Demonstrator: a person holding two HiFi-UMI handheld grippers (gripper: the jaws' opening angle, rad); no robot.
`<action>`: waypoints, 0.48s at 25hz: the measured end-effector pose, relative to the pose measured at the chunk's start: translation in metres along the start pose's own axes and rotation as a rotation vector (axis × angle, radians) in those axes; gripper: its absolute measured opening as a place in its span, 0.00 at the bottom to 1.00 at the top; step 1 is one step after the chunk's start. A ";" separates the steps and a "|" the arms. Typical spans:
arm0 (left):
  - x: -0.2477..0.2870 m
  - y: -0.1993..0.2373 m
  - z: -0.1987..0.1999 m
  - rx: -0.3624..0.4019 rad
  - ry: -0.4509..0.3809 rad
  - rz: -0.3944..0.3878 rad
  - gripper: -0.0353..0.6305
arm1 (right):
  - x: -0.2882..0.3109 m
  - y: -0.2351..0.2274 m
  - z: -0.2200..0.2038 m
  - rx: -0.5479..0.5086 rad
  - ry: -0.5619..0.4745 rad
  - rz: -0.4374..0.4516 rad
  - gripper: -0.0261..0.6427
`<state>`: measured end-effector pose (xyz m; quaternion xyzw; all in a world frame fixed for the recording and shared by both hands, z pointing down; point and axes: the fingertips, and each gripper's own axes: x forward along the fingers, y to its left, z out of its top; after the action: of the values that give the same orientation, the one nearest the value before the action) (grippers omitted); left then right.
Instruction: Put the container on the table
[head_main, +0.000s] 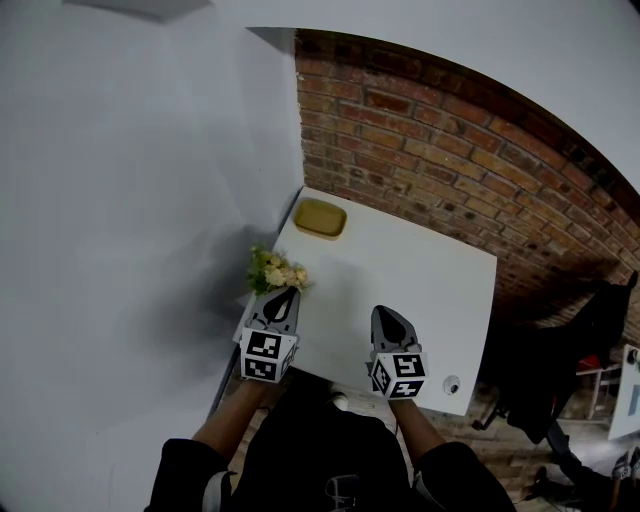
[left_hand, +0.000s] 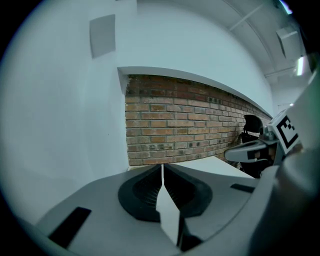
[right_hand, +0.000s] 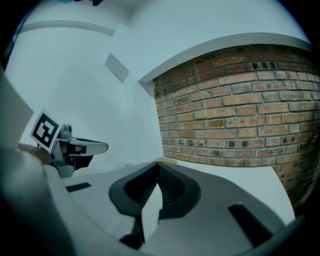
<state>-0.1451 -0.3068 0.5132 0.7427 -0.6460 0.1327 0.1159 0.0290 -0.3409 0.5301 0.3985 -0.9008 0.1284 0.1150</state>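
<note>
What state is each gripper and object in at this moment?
Left gripper: jaws together, nothing between them.
Right gripper: jaws together, nothing between them.
Yellow container: resting on the table, far left corner, unheld.
Flowers: sitting at the table's left edge.

Container (head_main: 320, 218) behind flowers (head_main: 275, 270), on table (head_main: 425, 285)

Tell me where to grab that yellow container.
Pinch the near rim of the yellow container, coming down from above on your side. It lies flat, shallow and open-topped, close to the brick wall, so its far edge probably leaves little room.
</note>
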 end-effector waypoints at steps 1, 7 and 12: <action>0.000 -0.001 -0.001 0.002 0.002 -0.004 0.09 | 0.001 0.001 0.000 -0.001 0.001 0.004 0.08; 0.004 -0.006 -0.010 0.011 0.028 -0.020 0.09 | 0.006 0.004 0.000 -0.002 0.012 0.025 0.08; 0.008 -0.002 -0.019 -0.008 0.044 -0.017 0.09 | 0.011 0.004 -0.001 -0.002 0.024 0.035 0.08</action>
<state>-0.1425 -0.3074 0.5335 0.7447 -0.6374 0.1455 0.1340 0.0189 -0.3454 0.5338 0.3812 -0.9063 0.1341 0.1238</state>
